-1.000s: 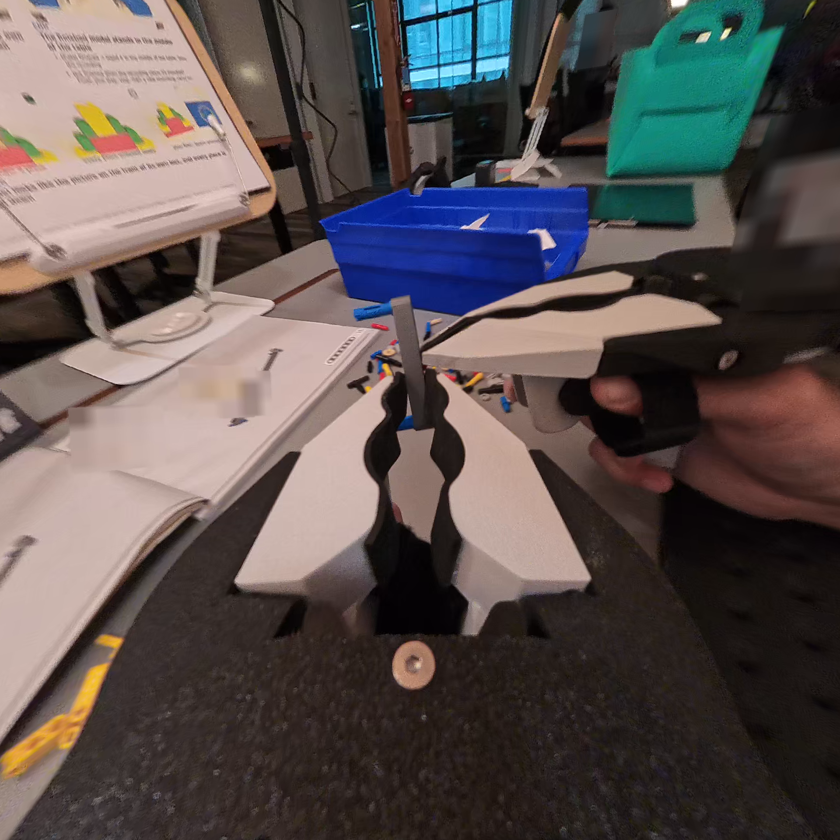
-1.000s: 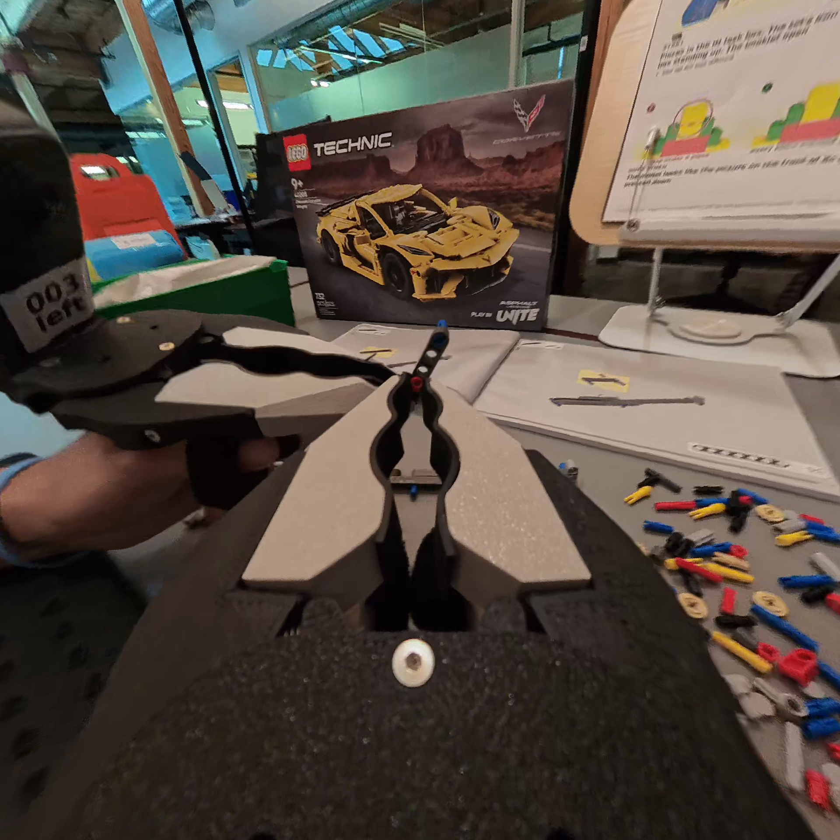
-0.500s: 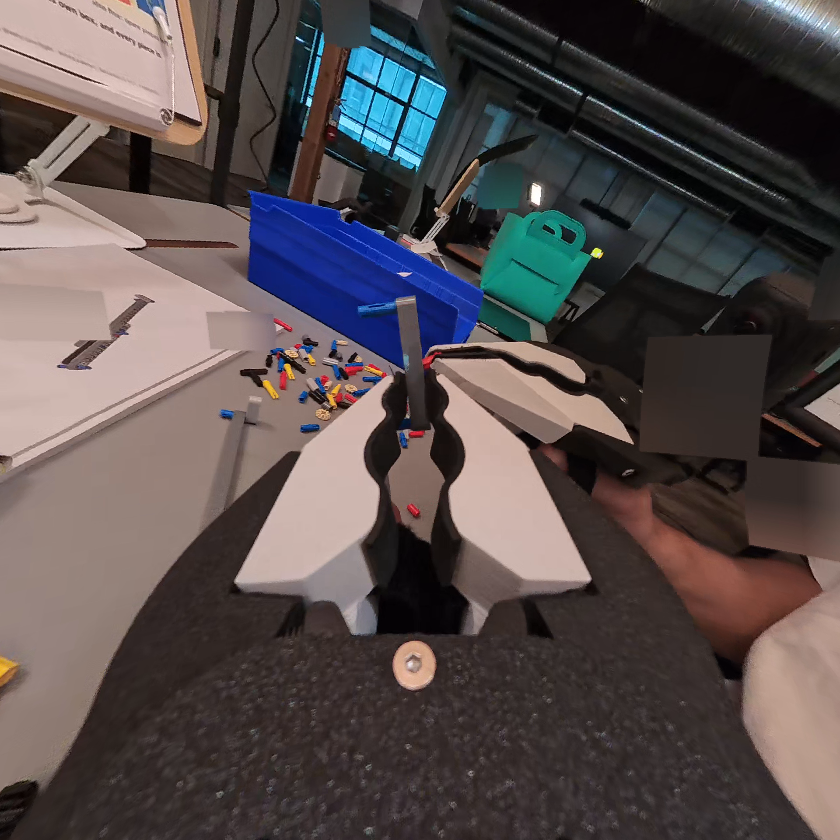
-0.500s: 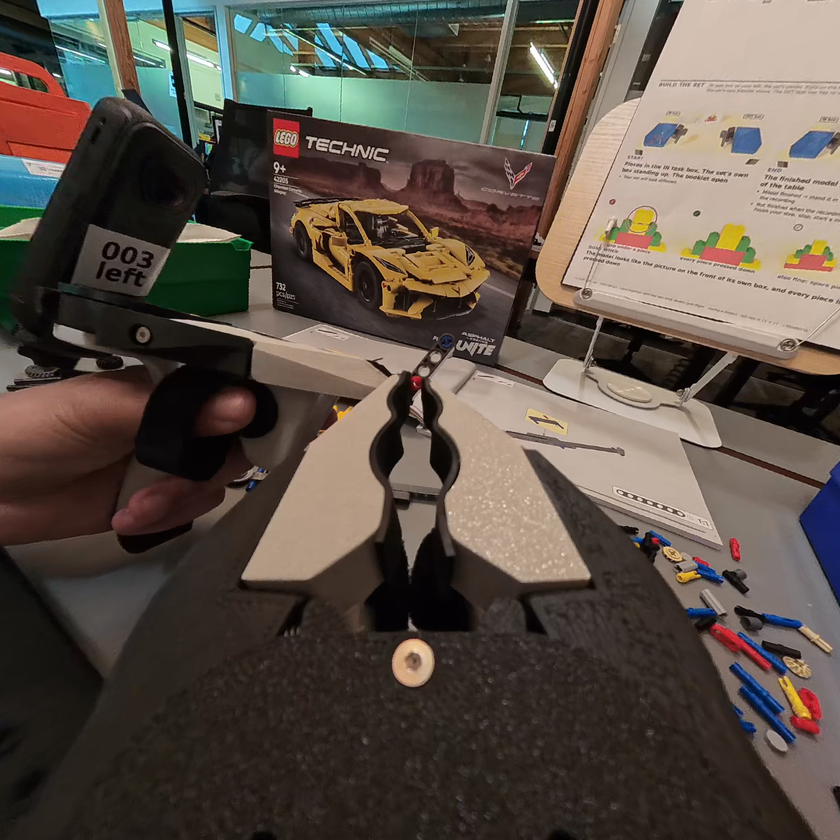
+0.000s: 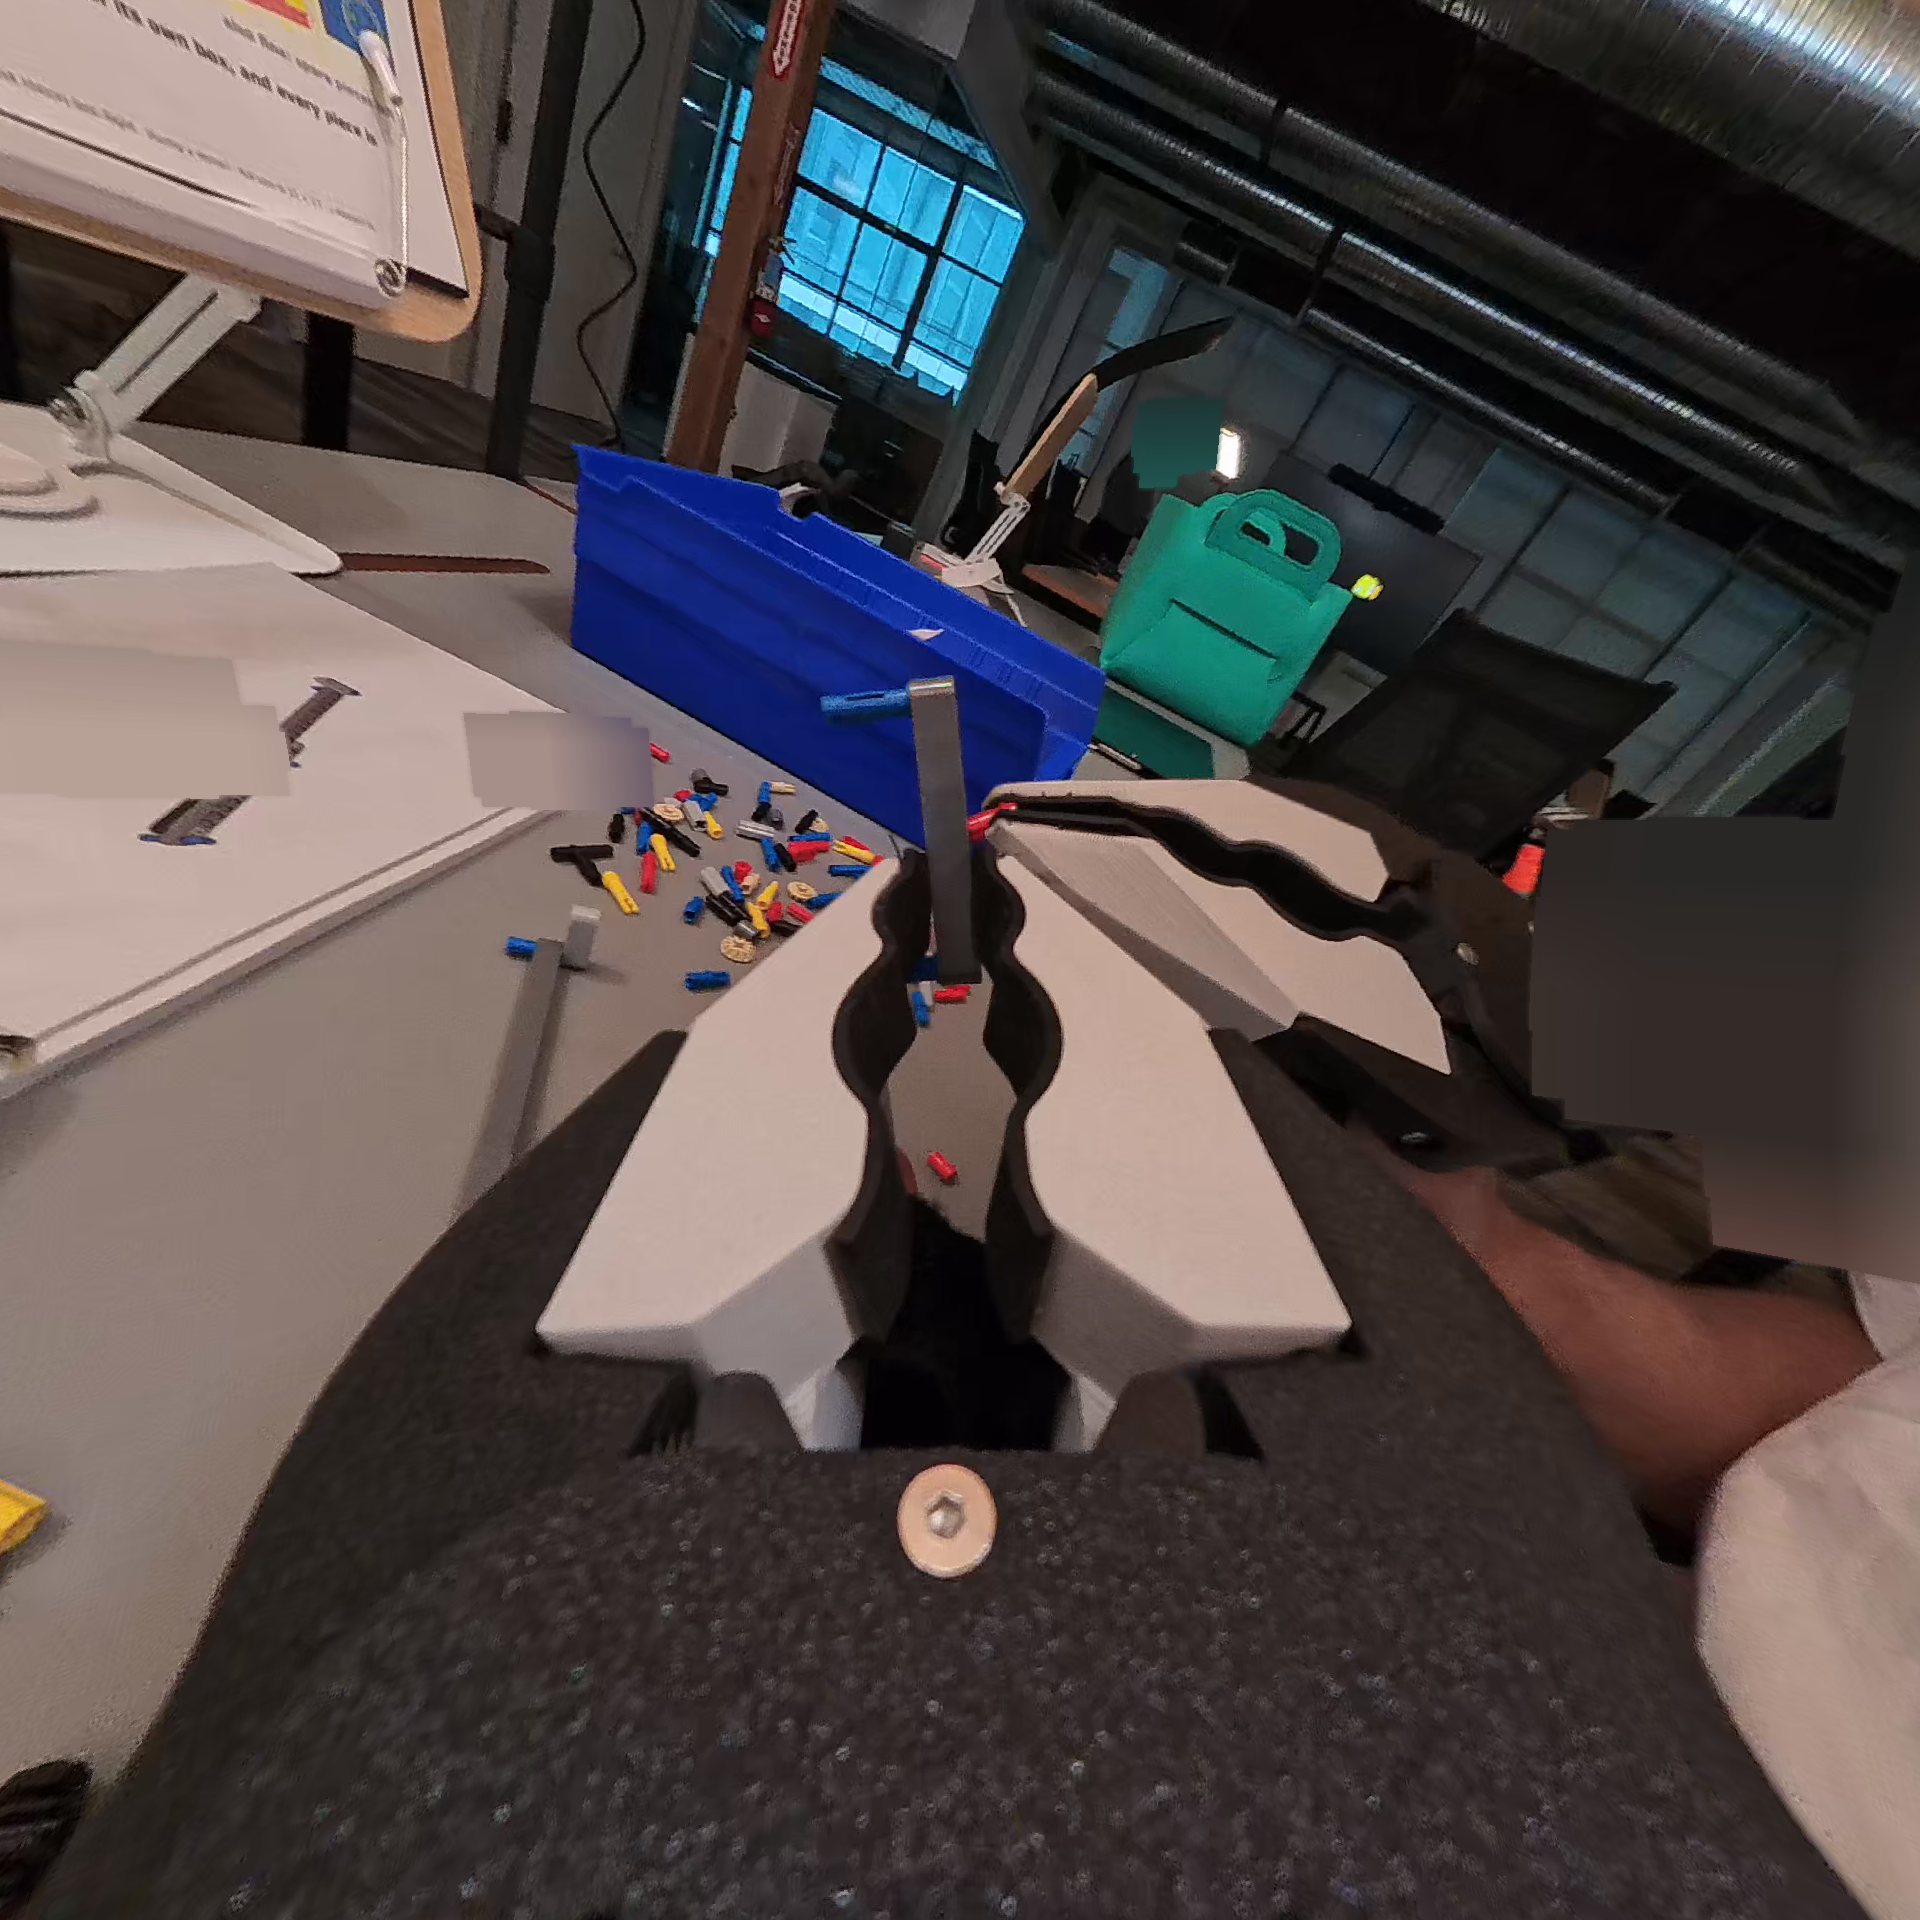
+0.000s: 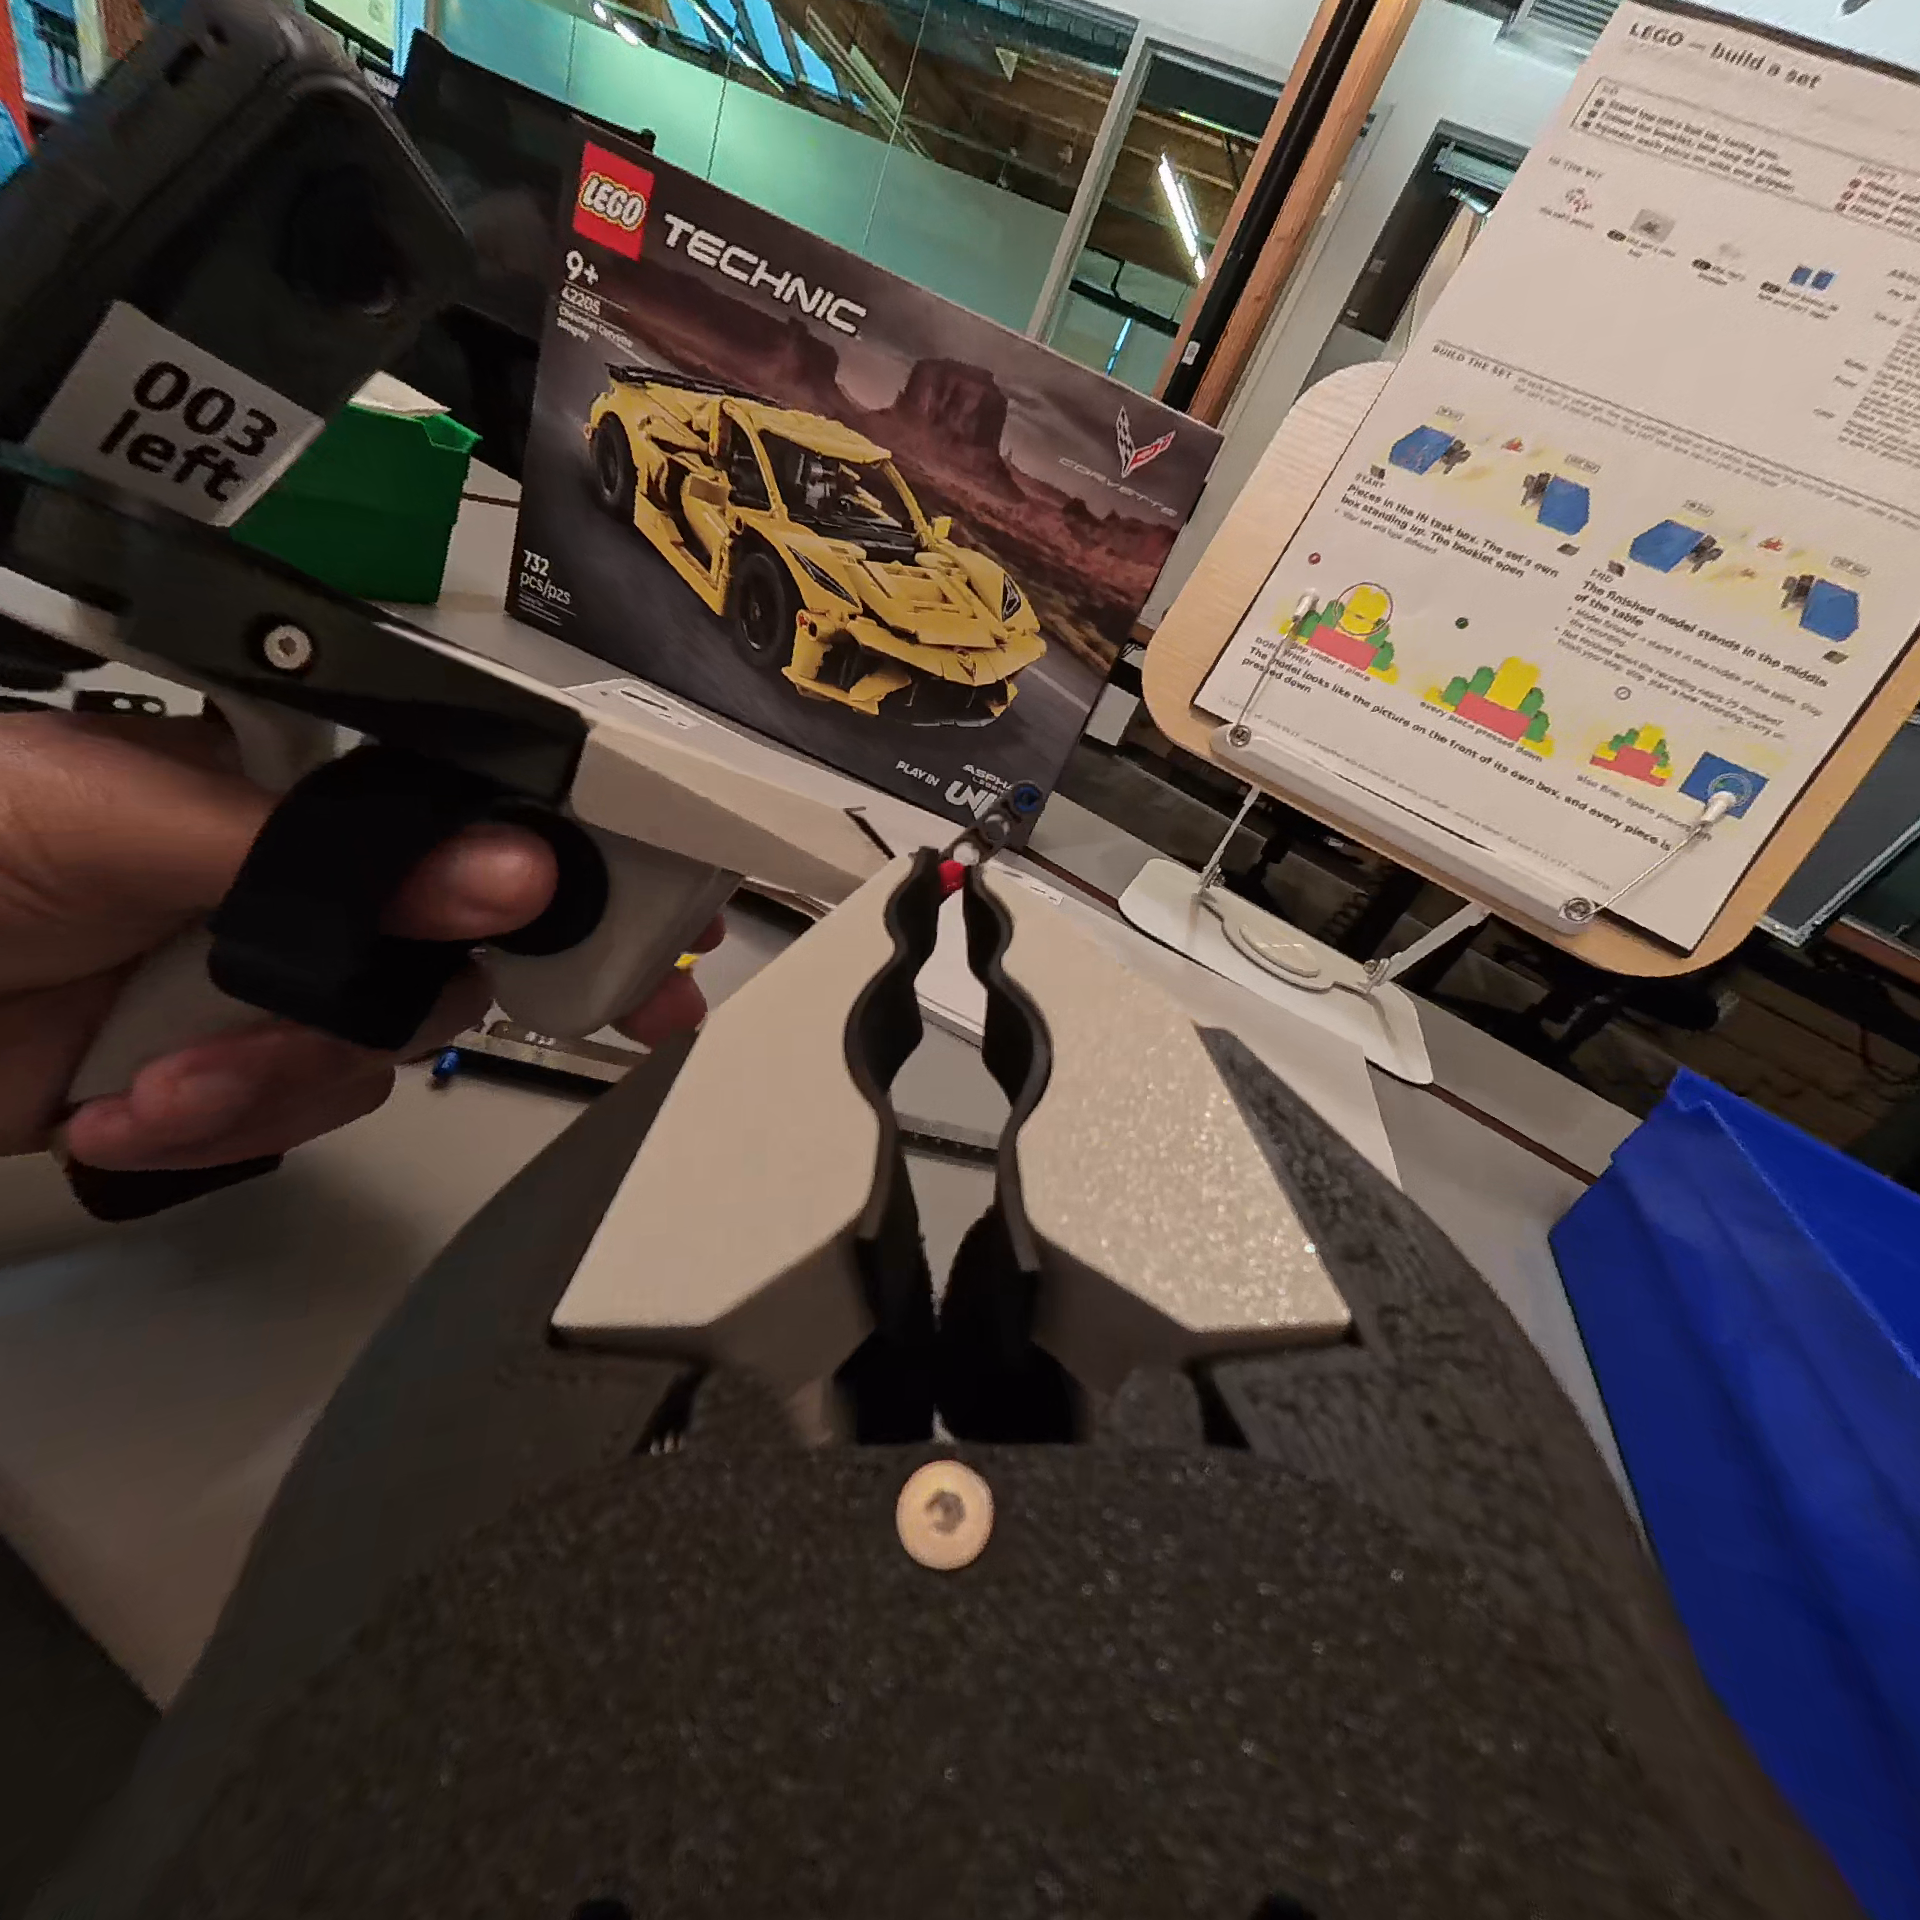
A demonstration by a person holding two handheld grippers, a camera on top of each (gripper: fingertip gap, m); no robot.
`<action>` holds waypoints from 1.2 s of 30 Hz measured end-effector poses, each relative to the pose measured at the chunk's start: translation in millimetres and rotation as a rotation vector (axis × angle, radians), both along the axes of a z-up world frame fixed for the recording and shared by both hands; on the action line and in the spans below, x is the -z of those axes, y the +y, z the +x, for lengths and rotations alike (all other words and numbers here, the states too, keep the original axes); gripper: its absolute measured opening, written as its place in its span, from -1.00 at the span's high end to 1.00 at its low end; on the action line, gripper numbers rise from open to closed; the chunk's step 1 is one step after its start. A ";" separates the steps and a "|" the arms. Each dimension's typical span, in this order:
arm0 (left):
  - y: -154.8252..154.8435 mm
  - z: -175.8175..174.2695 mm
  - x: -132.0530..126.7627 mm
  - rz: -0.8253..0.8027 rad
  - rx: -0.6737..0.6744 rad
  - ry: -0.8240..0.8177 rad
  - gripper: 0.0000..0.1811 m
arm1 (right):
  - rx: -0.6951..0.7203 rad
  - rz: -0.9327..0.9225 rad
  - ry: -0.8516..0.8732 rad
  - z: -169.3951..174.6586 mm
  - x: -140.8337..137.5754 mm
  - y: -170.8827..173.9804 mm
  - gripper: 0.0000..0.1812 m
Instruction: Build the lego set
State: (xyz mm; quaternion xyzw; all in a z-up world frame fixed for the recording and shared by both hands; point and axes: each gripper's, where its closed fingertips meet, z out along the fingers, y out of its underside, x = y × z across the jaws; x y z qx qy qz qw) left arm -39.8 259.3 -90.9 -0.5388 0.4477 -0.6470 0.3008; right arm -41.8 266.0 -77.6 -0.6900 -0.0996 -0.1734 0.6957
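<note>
Mid-air over a grey counter (image 5: 312, 1195), the left tongs (image 5: 948, 904) were closed on the lower end of a dark grey beam (image 5: 940, 810), which stood upright with a blue pin (image 5: 862, 704) already seated crosswise in its top hole. The right tongs (image 6: 943, 883), pinched nearly shut, held a small red pin (image 6: 948, 881) at the very tips and pressed it against the side of the beam just above the left tongs' grip; the wrist views did not show whether the pin had entered a hole.

By every sign the build was in its opening steps. One beam carried one pin, and a second was going in. A second grey beam (image 5: 530, 1029) lay flat on the counter with a blue pin beside its far end, apparently another small sub-assembly. Beyond it a loose scatter of pins and connectors (image 5: 727, 862), red, blue, yellow, black and tan, waited unsorted, near the open instruction booklet (image 5: 208, 883). A blue bin (image 5: 810, 634) stood behind the scatter, and the set's box (image 6: 831, 520), picturing a yellow sports car, stood upright at the back next to a clip-stand holding a printed sheet (image 6: 1610, 540). Nothing resembling the car had taken shape; judged from the counter, almost the whole model remained to be built.
</note>
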 end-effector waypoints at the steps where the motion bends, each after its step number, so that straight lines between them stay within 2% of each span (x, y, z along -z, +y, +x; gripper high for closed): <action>1: 0.6 -0.3 -0.6 0.021 -0.013 -0.003 0.93 | -0.006 0.001 0.022 -0.3 0.0 0.3 0.95; 7: -3.1 1.3 -5.0 0.273 -0.104 -0.036 0.93 | -0.086 0.050 0.231 -1.8 -6.0 -2.5 0.95; 11: -3.0 2.4 -9.1 0.318 -0.133 -0.056 0.93 | -0.104 0.073 0.268 -0.2 -9.3 -4.1 0.95; 14: -4.7 2.6 -12.4 0.233 -0.095 -0.076 0.93 | -0.126 0.090 0.297 -0.1 -11.6 -5.3 0.95; 17: -6.1 0.4 -18.7 0.032 0.004 -0.101 0.93 | -0.166 0.111 0.306 -2.1 -15.3 -6.5 0.95; 19: -9.7 -1.6 -20.4 -0.088 0.085 -0.104 0.93 | -0.178 0.117 0.278 -3.3 -17.4 -8.3 0.95; 21: -11.9 -4.5 -21.4 -0.111 0.119 -0.098 0.93 | -0.185 0.110 0.220 -6.2 -18.2 -9.5 0.96; 26: -6.6 -6.1 -16.4 0.006 0.036 -0.069 0.93 | -0.150 0.073 0.185 -6.4 -12.5 -6.4 0.95; 32: -0.5 -3.0 -13.0 0.192 -0.097 -0.053 0.93 | -0.109 0.062 0.268 -5.1 -10.2 -2.1 0.95; 36: 4.2 -2.6 -13.0 0.392 -0.213 -0.047 0.93 | -0.084 0.073 0.357 -5.0 -9.2 -0.1 0.96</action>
